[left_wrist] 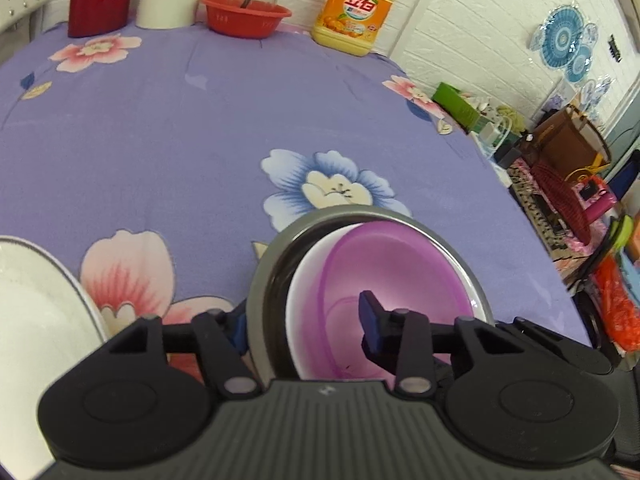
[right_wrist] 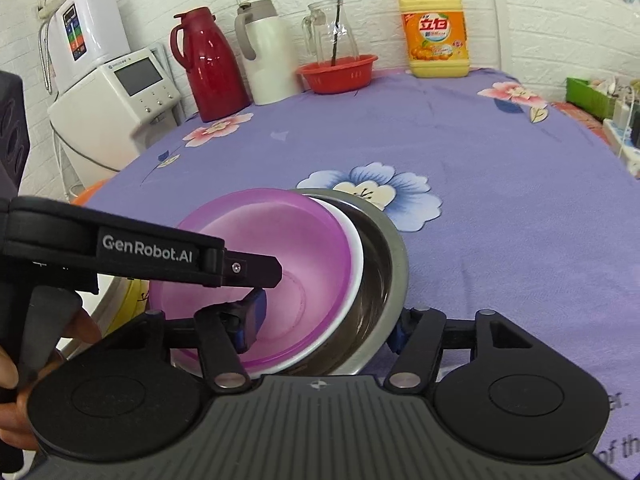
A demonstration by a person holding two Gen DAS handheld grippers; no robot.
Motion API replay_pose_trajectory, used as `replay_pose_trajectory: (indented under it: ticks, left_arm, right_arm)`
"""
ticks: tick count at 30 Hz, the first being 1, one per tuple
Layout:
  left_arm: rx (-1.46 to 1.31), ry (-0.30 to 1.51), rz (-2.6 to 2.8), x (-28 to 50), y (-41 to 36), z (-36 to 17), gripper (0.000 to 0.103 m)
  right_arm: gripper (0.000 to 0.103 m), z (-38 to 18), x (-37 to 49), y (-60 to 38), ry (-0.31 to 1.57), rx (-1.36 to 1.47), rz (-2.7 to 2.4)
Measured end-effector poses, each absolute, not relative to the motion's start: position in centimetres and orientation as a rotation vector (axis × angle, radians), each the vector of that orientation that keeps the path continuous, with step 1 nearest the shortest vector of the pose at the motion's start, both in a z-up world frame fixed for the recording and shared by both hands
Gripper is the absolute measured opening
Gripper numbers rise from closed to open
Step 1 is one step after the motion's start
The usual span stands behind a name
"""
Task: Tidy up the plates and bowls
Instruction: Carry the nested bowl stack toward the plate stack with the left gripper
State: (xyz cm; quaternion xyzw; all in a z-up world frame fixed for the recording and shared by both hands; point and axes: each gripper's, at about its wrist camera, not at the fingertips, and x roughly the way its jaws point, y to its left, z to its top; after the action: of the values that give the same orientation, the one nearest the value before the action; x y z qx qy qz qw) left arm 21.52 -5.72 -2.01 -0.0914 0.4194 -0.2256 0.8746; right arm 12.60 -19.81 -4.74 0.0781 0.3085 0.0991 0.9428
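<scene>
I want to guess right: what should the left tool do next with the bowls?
Probably squeeze the left tool shut on the stack's wall: one finger sits inside the purple bowl, the other outside the steel bowl, not yet pinching.

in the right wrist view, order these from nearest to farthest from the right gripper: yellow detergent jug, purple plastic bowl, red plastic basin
1. Purple plastic bowl, right at the right gripper.
2. Red plastic basin, far side, centre.
3. Yellow detergent jug, back by the wall, right.
</scene>
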Motion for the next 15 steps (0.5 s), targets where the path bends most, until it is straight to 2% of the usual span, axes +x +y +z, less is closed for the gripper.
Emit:
replay_pose_trajectory:
  ticks: [10, 15]
  left_arm:
    - [-0.197, 0.821, -0.542, 20.2, -7.2, -0.4, 0.038]
    - [-0.228, 0.779, -0.541, 19.2, -5.2, 0.5, 0.038]
  right_arm:
    - [0.103, -2.9, 10.9, -20.6, 0.589, 0.128, 0.128]
    - [0.103, -1.8, 10.2, -19.2, 0.575, 0.094, 0.128]
